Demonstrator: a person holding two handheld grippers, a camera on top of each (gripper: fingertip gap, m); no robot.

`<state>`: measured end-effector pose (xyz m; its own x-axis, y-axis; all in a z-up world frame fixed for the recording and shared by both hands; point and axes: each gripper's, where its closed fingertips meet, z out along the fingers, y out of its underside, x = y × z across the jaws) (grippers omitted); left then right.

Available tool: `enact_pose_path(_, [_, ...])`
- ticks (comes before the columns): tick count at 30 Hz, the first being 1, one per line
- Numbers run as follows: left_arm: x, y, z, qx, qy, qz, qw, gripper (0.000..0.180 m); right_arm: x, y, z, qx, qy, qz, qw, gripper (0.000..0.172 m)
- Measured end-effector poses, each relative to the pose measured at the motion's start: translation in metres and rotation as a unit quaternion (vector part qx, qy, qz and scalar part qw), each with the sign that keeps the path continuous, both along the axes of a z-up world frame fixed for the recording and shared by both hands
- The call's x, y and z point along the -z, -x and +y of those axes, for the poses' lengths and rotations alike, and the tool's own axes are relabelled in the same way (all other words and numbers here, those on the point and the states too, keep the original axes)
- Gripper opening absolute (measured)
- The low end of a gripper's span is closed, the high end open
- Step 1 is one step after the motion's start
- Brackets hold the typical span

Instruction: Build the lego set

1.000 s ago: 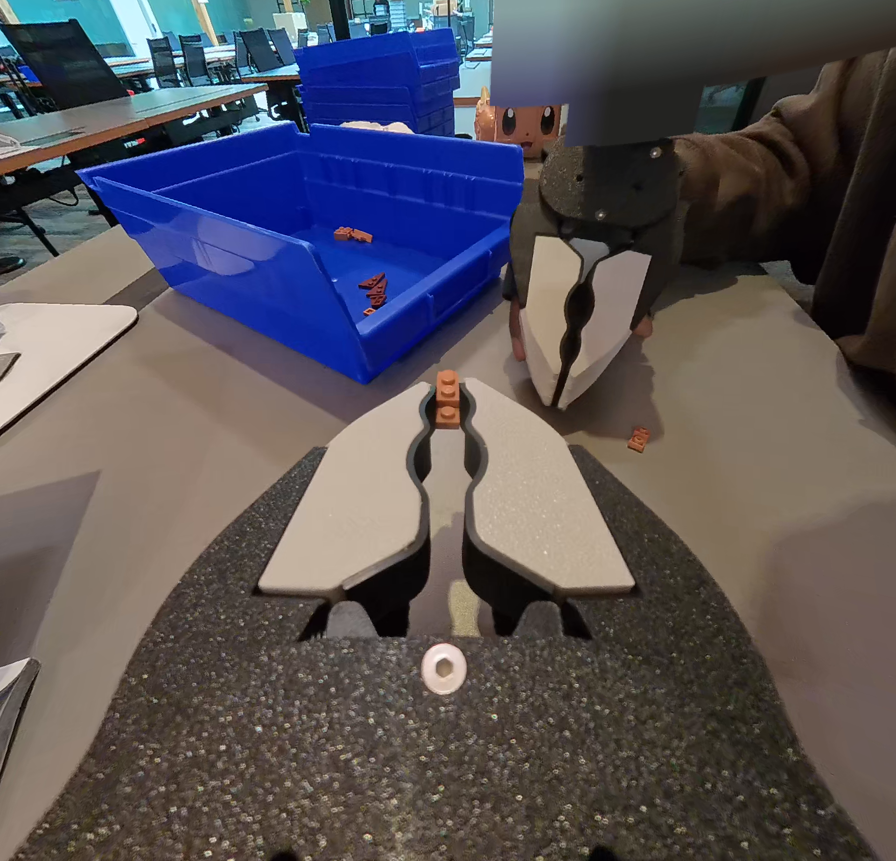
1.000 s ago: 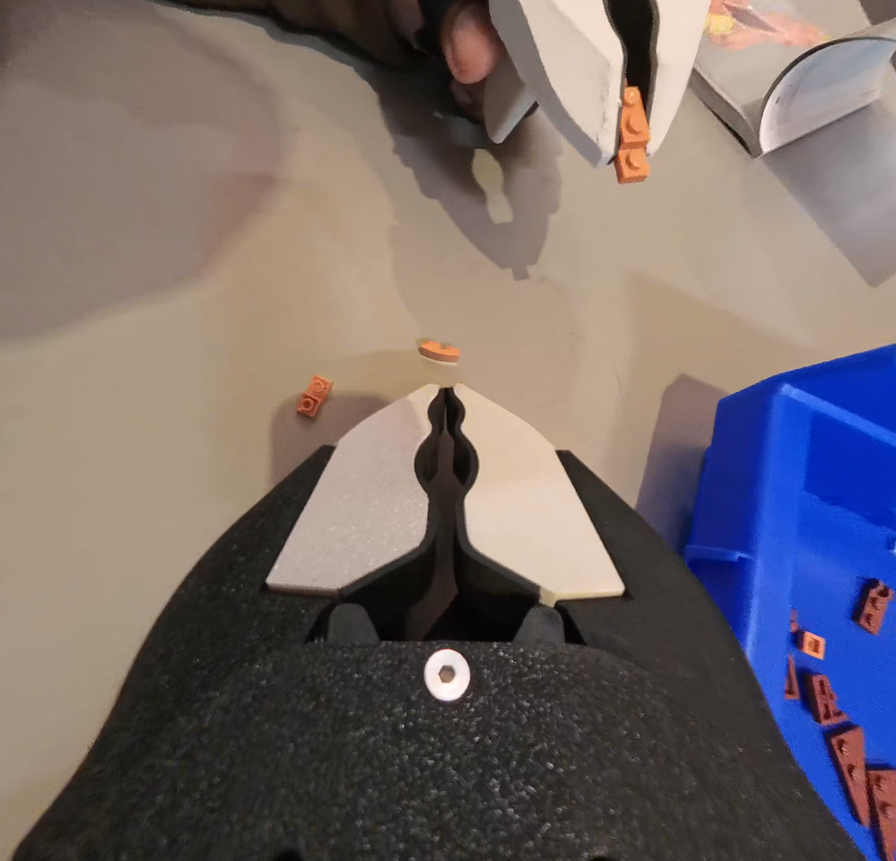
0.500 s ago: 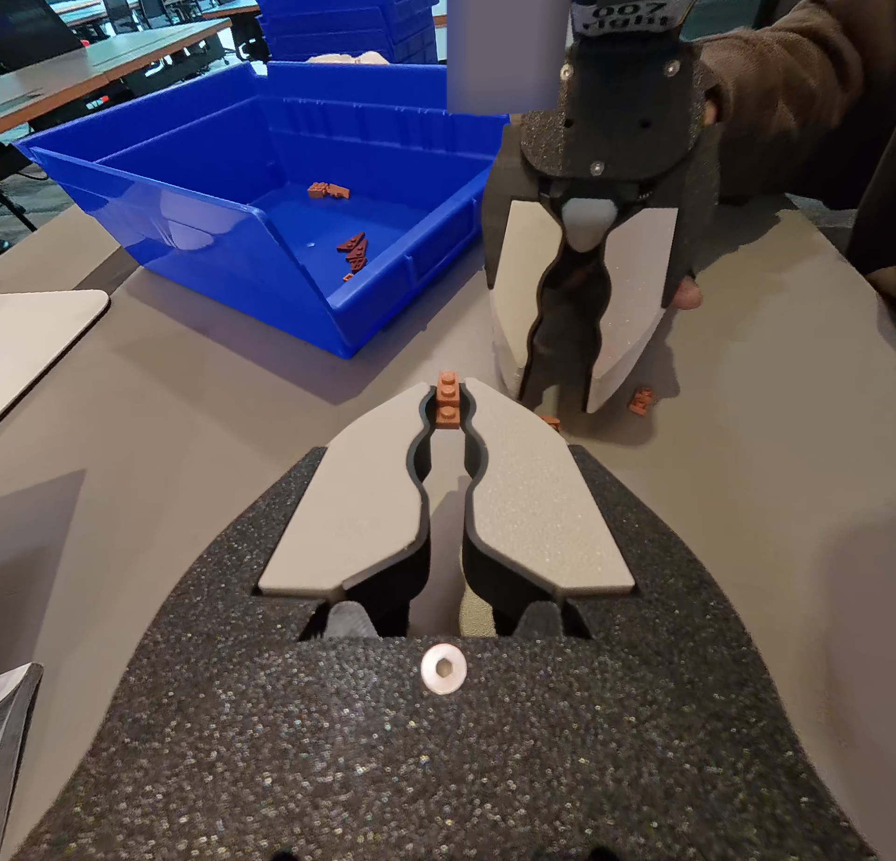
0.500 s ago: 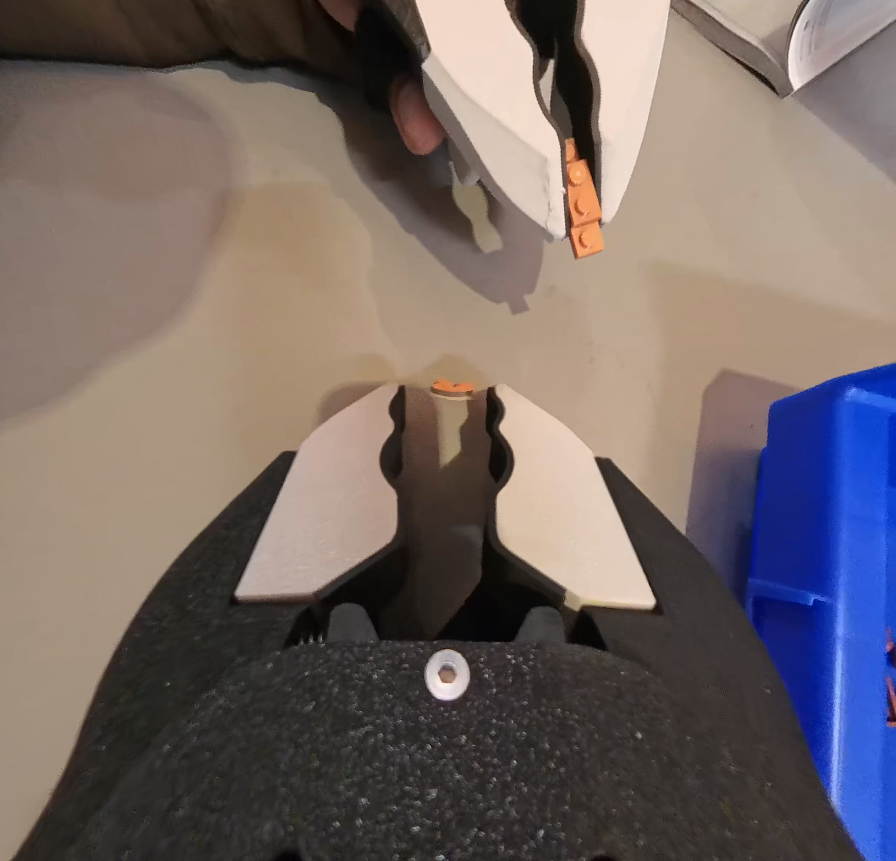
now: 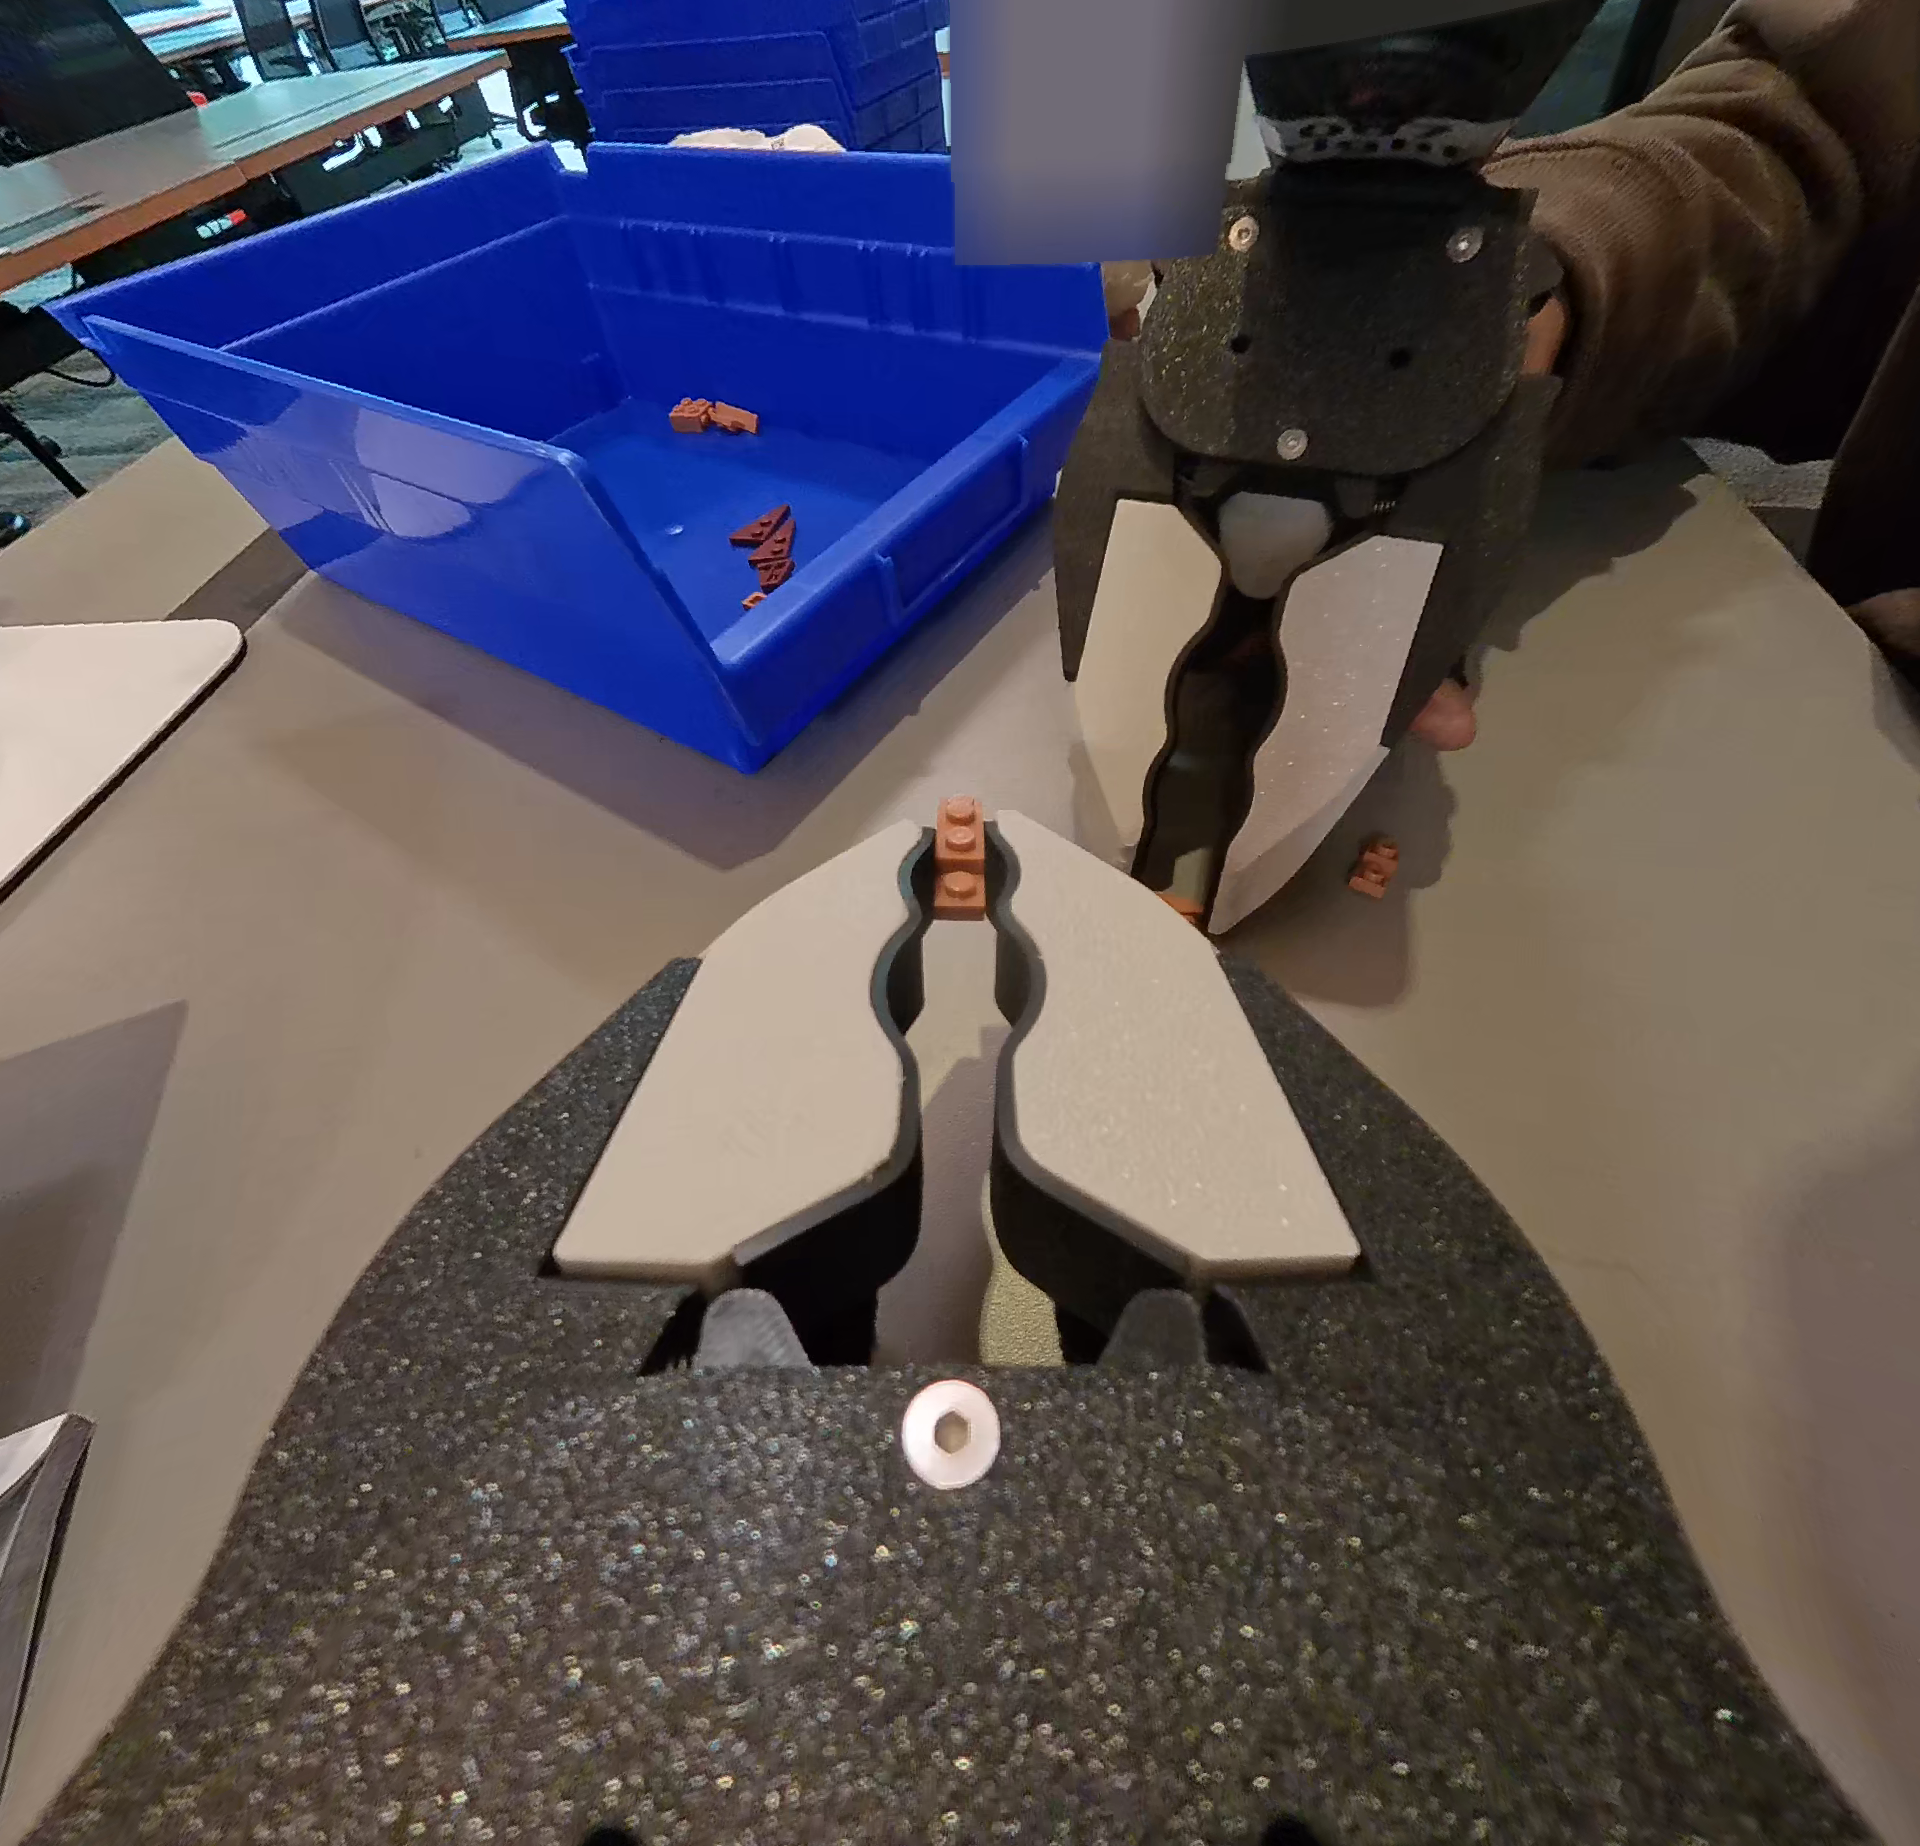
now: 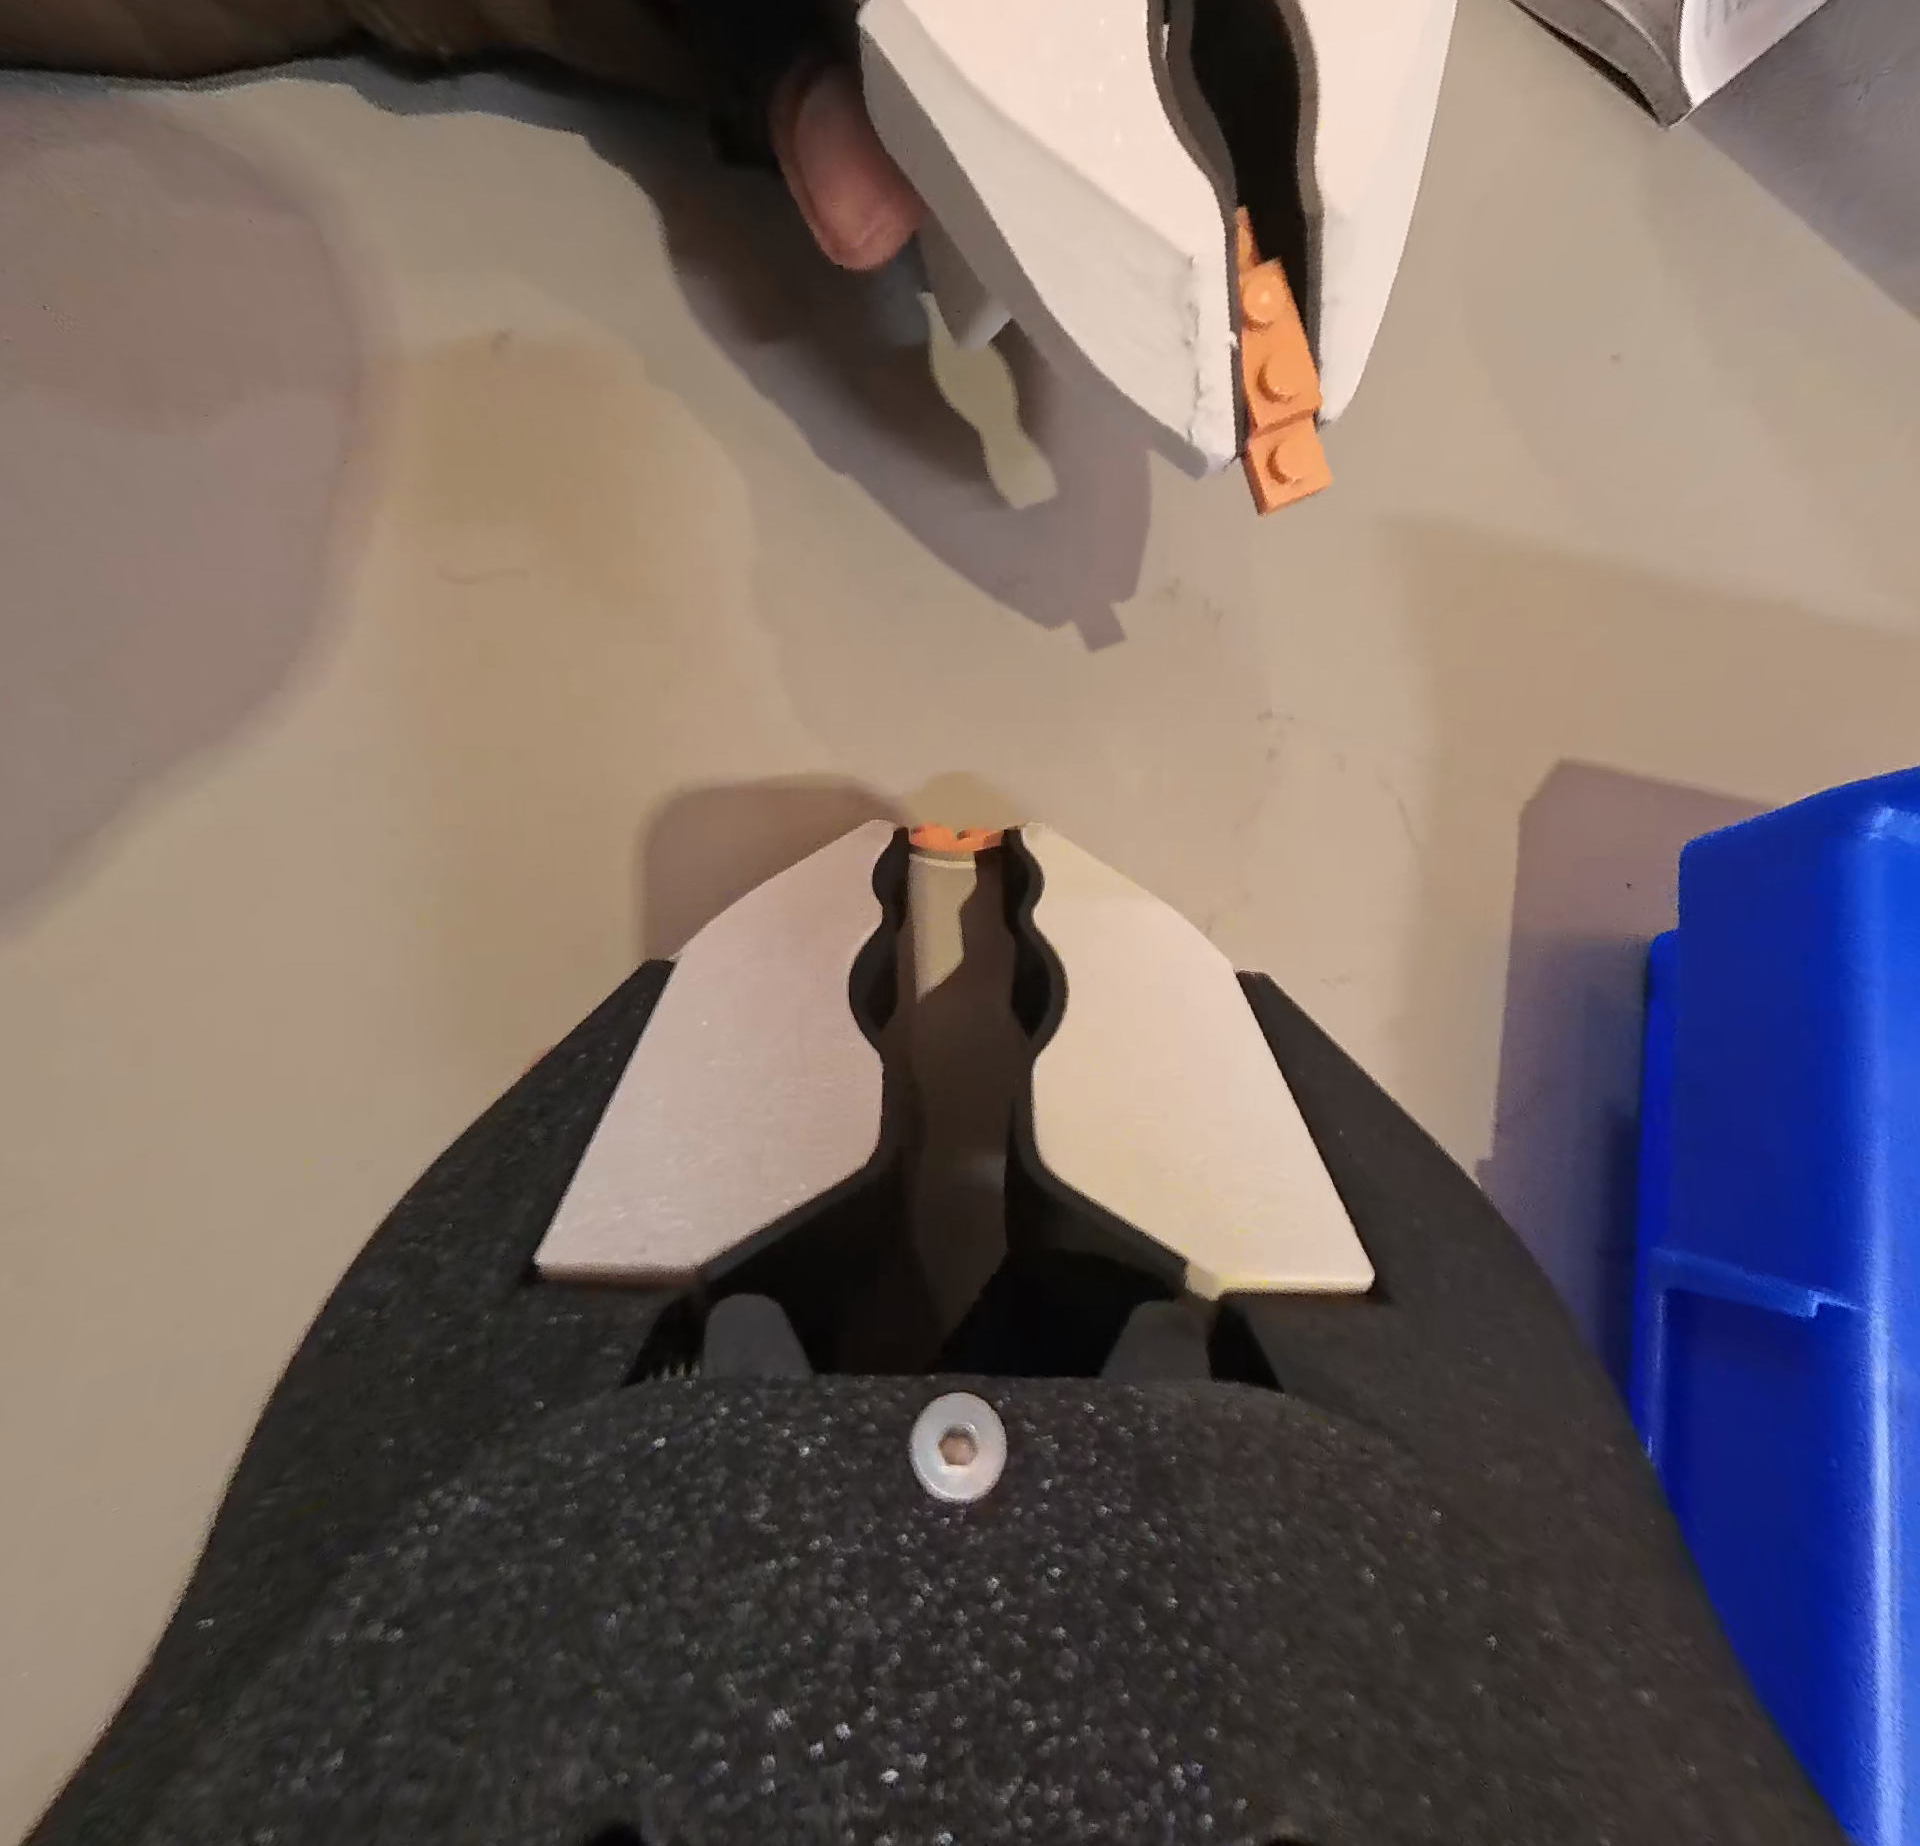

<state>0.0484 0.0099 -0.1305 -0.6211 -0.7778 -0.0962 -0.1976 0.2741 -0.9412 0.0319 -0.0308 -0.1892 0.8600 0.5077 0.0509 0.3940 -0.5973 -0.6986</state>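
Orange studded plastic brick strip (image 5: 958, 869) sits clamped in our left gripper (image 5: 958, 840).
Our right gripper (image 6: 956, 832) has its fingers closed around a small orange plastic piece (image 6: 954, 838) on the grey table (image 6: 416, 653).

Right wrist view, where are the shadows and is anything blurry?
Right wrist view: soft dark shadows lie on the beige tabletop under the other tool; the blue plastic bin edge is slightly smeared. Left wrist view: sharper, with glare on the bin's sloped front.

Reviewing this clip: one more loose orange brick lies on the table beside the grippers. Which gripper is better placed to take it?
Neither is free. The left gripper already clamps an orange brick stack, while the right gripper has its tips around a small orange piece. The loose brick lies nearest the right.
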Motion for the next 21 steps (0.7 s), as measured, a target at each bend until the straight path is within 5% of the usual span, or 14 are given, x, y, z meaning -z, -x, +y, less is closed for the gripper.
enact_pose_path(21, [-0.005, 0.0, 0.002, 0.001, 0.016, -0.006, 1.0, 0.008, -0.032, -0.004, 0.005, -0.005, -0.064, 0.114, 0.991, 0.017])
